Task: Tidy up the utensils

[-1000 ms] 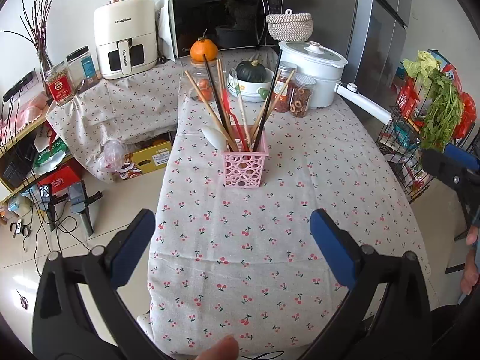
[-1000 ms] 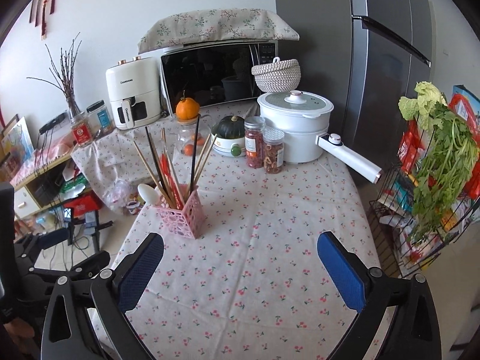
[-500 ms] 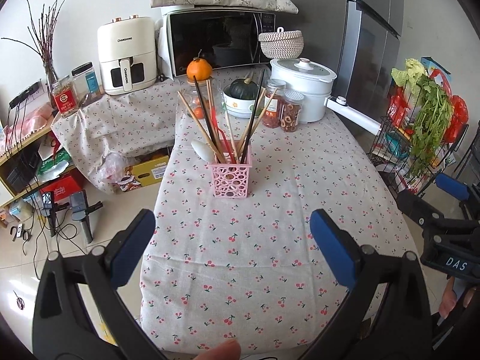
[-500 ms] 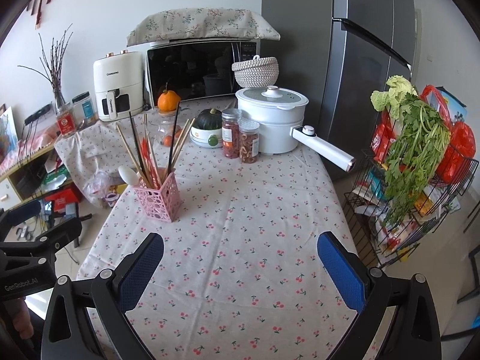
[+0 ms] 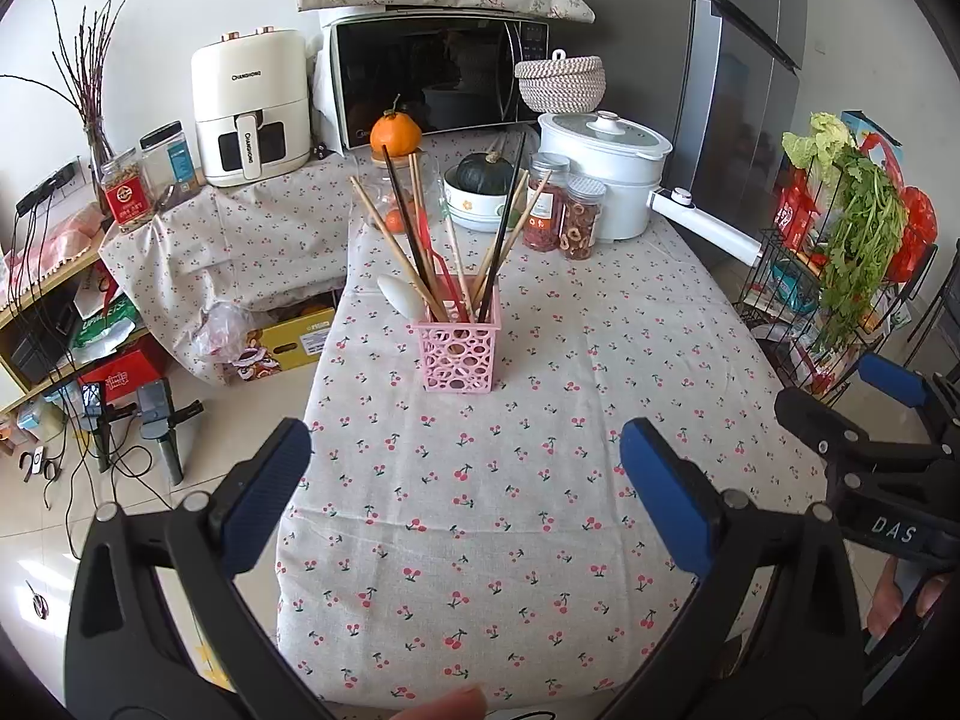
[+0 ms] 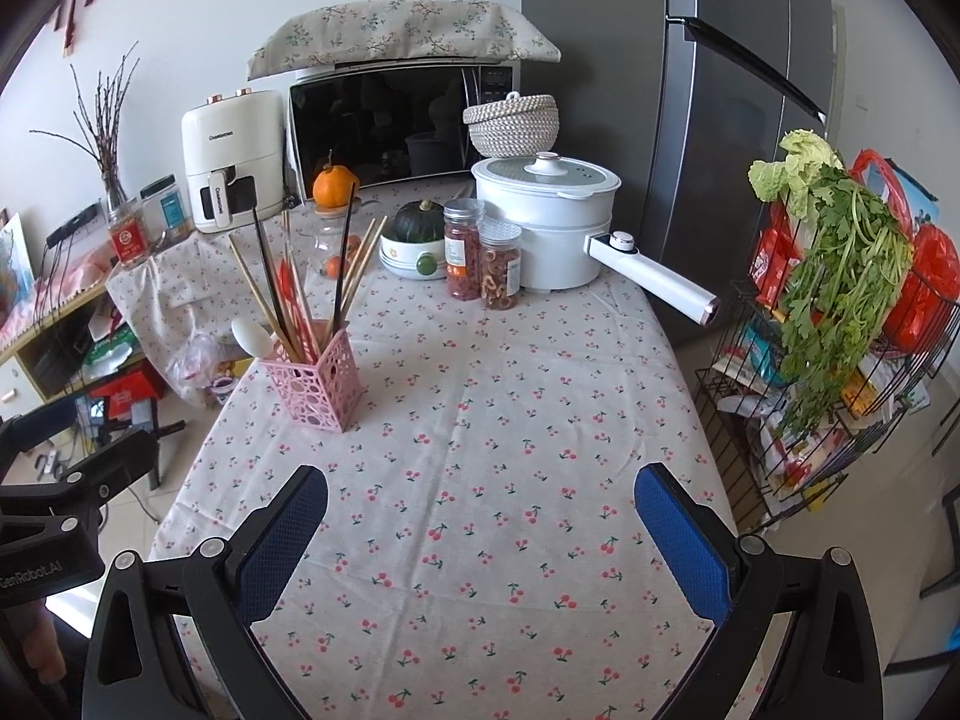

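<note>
At about nine o'clock off the cloth-covered surface, a cream air fryer stands on a lower draped shelf beside two jars. The left gripper hovers over the near edge of the surface, its blue-padded fingers spread wide and empty. Toward twelve o'clock from it stands the pink utensil holder — upright, well apart from both grippers, near the surface's left edge. Chopsticks lean out of it at several angles, with a white spoon tilting over its left rim. Beyond, at the far end, sit an orange, a green squash in a bowl, two snack jars and a white pot. The right gripper also hangs released, fingers parted — nothing between them. At three o'clock, leafy greens droop from a wire rack.
</note>
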